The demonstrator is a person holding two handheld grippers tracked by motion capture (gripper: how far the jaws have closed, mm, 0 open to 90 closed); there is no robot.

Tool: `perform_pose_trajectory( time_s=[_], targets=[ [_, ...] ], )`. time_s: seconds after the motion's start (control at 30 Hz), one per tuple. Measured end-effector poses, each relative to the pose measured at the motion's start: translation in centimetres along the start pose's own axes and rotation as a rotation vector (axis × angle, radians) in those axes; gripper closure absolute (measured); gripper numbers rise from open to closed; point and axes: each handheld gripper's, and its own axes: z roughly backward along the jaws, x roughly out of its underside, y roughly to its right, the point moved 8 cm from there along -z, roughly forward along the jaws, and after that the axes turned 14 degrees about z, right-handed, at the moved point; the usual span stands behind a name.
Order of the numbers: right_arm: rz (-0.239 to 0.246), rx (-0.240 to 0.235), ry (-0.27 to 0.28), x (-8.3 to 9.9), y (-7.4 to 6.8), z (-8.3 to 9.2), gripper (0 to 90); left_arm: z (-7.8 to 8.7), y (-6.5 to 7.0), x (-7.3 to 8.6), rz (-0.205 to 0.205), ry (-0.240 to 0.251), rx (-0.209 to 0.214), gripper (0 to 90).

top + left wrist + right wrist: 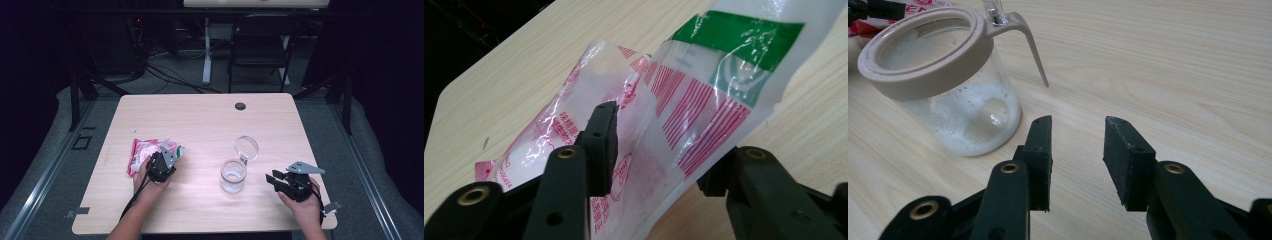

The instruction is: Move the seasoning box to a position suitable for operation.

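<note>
Wooden table point(200, 120), plastic packet point(664, 100) between left gripper point(659, 145) fingers point(601, 135)

Left tongs point(164, 161) gripping, right tongs point(272, 180) apart

bag point(142, 154) on table point(200, 120) left | jar point(233, 175) right of bag | right gripper point(272, 180) right of jar
</note>
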Motion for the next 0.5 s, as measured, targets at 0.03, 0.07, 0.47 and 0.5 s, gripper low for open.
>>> perform_pose_trajectory(
  time_s=[0.03,0.07,0.47,0.5],
  targets=[
    [-0.001,0.0,0.001,0.0,0.0,0.0,64.2,0.1,-0.1,0.0,0.01,-0.009,0.011,64.3],
    [0.0,0.0,0.001,0.0,0.0,0.0,64.2,0.1,-0.1,0.0,0.01,-0.009,0.011,65.8],
    [0.0,0.0,-0.002,0.1,0.1,0.0,64.1,0.3,-1.2,-0.4,0.102,0.005,0.034,80.2],
    [0.0,0.0,-0.003,0.1,0.1,0.0,64.1,0.4,-1.4,-0.4,0.114,0.005,0.038,80.2]
  ],
)
